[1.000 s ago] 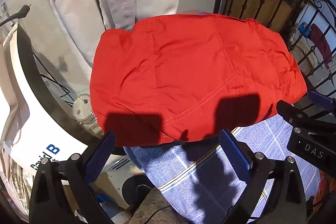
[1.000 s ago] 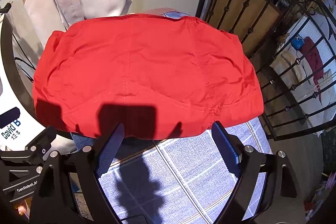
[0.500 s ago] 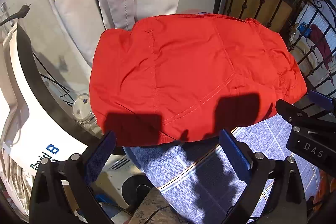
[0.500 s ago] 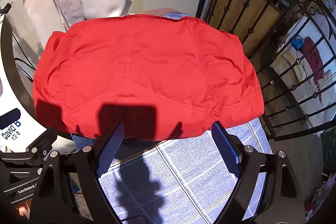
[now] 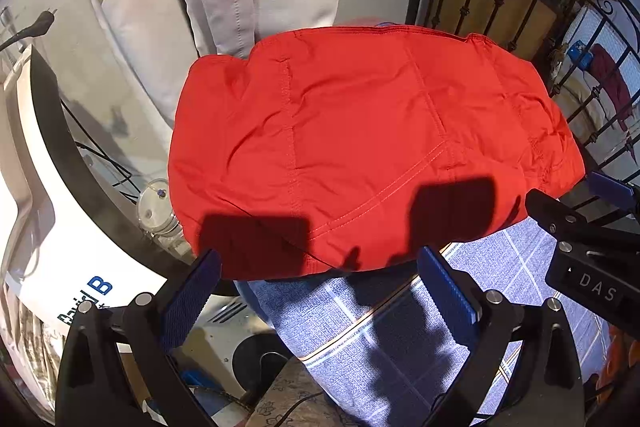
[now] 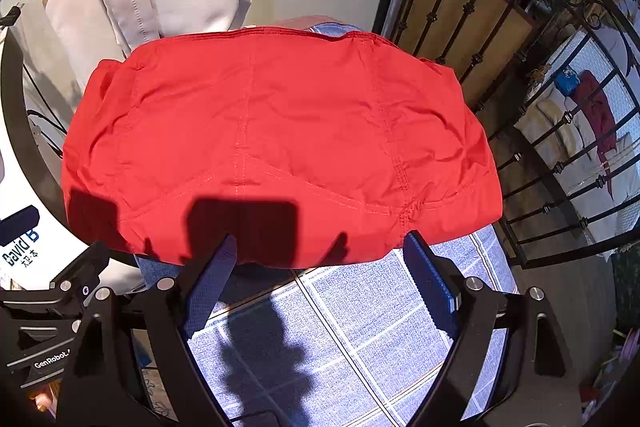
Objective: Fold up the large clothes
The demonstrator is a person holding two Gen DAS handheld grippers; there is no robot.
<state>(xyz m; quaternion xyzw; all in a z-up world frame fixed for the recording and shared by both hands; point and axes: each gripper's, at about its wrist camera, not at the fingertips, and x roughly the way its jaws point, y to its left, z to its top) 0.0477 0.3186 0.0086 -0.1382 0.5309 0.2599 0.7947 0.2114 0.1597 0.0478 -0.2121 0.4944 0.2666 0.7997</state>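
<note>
The red garment (image 5: 372, 147) lies folded on a desk (image 6: 380, 327) covered with a blue checked cloth. It sits at the far end of the desk, and its left side hangs a little over the edge.

Both claws hang above the near part of the desk and point down at it. The left claw (image 5: 320, 299) has its pads wide apart and holds nothing. The right claw (image 6: 320, 283) is wide apart too, and nothing is in it. Their dark shadows fall on the near edge of the red cloth.

What could go wrong? The garment looks thin and slippery. If a claw grabs only the top layer, the fold could come open. If a claw pushes it to the left, it could slide off the desk, since part of it is already past the edge. A claw could also pinch the blue cloth under it by mistake and drag everything.

The garment is bright red, puffy and a bit wrinkled. It has stitched lines running across it, and one curved seam near the front.
</note>
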